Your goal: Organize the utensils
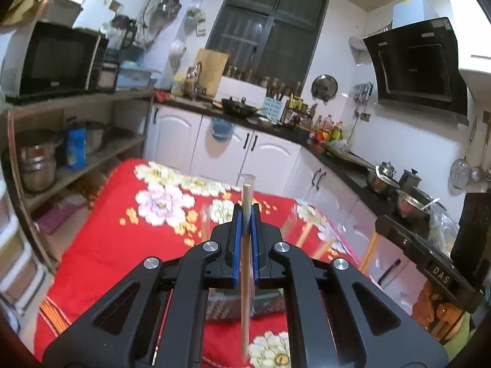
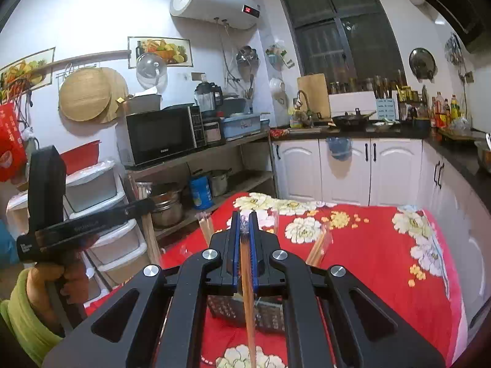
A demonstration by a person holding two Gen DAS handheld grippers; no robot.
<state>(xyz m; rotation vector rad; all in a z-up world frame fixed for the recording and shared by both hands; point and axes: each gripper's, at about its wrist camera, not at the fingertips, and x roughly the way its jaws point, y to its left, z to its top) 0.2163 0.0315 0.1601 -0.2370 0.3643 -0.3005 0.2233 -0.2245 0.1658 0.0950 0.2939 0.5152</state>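
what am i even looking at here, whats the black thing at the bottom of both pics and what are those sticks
No robot arm here: a person holds a black two-finger gripper in each hand, each carrying a fisheye camera that looks forward along its blue-padded fingers. One picture comes from the left gripper, the other from the right gripper. Both are shut on chopsticks: the left on a pale wooden chopstick, the right on darker chopsticks in a clear wrapper. Below is a table with a red floral tablecloth, holding clear glasses with more chopsticks and a metal grater. In the right view you can see the person's hand gripping the left tool.
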